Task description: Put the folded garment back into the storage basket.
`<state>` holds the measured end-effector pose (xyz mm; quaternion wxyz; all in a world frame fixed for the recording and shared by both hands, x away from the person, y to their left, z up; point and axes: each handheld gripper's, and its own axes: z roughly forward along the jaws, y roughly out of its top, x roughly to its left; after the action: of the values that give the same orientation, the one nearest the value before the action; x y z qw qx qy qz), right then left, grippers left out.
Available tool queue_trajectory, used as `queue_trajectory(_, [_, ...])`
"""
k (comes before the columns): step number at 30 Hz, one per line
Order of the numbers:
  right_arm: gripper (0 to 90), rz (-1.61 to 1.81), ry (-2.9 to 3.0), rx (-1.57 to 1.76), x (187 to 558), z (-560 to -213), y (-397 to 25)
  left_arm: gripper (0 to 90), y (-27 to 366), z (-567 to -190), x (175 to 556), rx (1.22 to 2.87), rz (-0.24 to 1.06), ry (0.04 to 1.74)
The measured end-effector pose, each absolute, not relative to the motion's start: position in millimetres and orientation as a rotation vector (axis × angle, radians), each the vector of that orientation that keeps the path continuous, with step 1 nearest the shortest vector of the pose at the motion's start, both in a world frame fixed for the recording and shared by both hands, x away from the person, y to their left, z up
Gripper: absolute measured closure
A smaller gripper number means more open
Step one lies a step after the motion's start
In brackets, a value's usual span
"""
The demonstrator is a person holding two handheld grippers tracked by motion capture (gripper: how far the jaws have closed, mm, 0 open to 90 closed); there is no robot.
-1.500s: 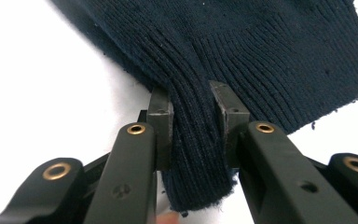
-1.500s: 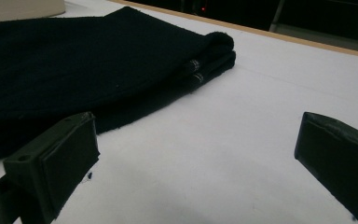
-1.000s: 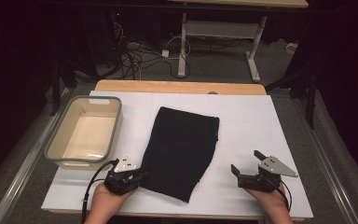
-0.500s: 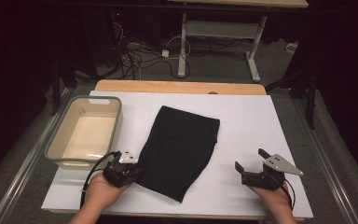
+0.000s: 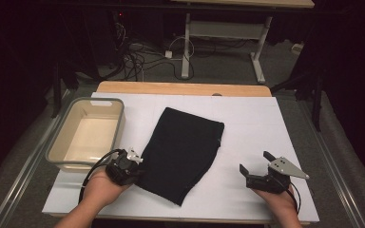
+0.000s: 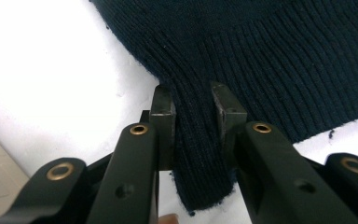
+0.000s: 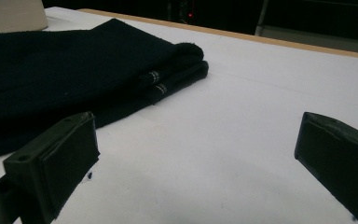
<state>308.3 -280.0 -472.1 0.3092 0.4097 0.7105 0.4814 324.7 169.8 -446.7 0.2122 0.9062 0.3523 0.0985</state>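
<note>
Where left tongs [image 6: 193, 100] pinch, ribbed knit cloth [image 6: 270, 60] bunches.

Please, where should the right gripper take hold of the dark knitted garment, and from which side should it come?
Probably the near right edge of the folded dark knitted garment, approached low from the garment's right side. That edge lies flat on the white table and faces the open right gripper, with bare surface between them. The left gripper already pinches the ribbed hem at the left corner, so an opposite grip seems balanced.
</note>
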Motion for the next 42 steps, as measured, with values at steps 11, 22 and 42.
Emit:
queue_trajectory(11, [0.0, 1.275, 1.873, 1.087, 307.6, -470.9, -282.2, 71.6, 166.6, -439.6, 325.0, 2.628, 0.263, 0.978])
queue_trajectory(22, [0.0, 1.288, 1.881, 1.072, 307.0, -471.6, -277.5, 71.7, 163.9, -445.9, 331.4, 2.689, 0.148, 1.005])
queue_trajectory(42, [7.8, 1.268, 1.934, 1.156, 366.4, -456.2, -220.2, 69.1, 164.1, -448.8, 342.4, 2.682, 0.062, 1.014])
